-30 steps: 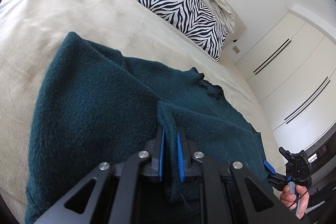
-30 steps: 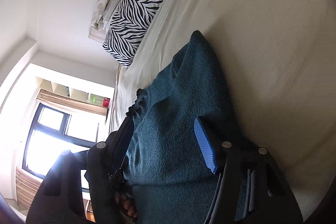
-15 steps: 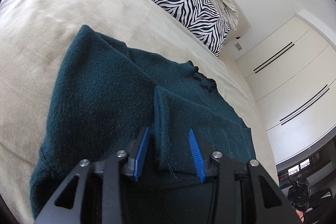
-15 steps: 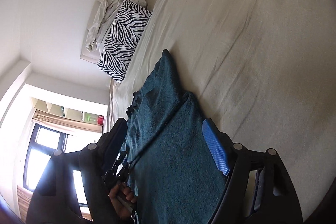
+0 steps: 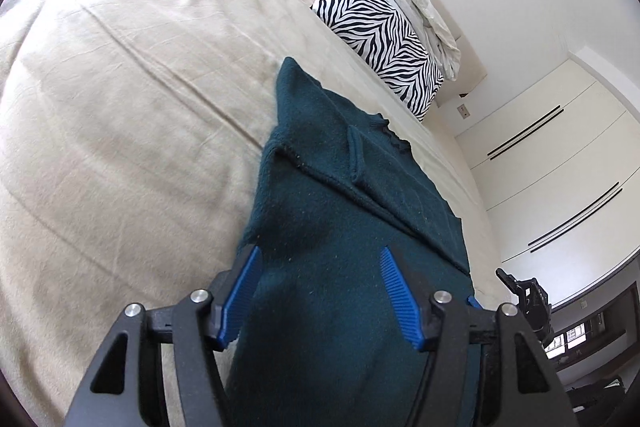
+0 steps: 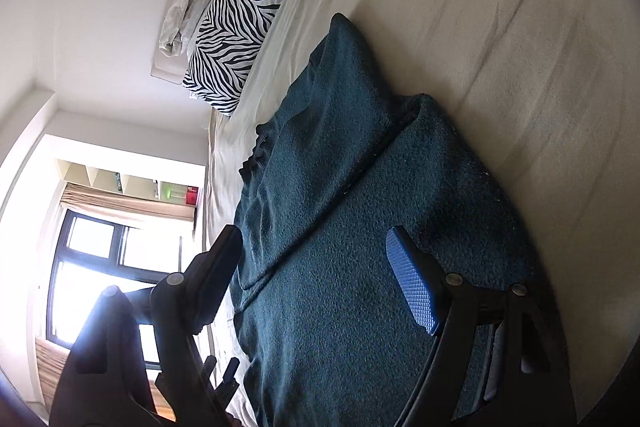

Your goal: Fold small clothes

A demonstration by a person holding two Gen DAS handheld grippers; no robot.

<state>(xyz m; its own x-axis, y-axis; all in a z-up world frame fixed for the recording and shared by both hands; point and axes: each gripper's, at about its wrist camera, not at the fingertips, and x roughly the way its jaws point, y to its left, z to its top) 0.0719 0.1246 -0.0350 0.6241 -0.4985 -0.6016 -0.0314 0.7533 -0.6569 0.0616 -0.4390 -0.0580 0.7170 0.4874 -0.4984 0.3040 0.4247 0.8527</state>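
Beige bed (image 5: pixel 120 115) carries a folded teal sweater (image 5: pixel 332 267) near its side edge; left gripper (image 5: pixel 320 291) and right gripper (image 6: pixel 316 275) jaws both spread apart, holding nothing.

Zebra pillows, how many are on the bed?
1. The zebra pillow stands at the head of the bed, leaning on the headboard, beyond the green sweater. A crumpled pale cloth lies behind it and could hide more.
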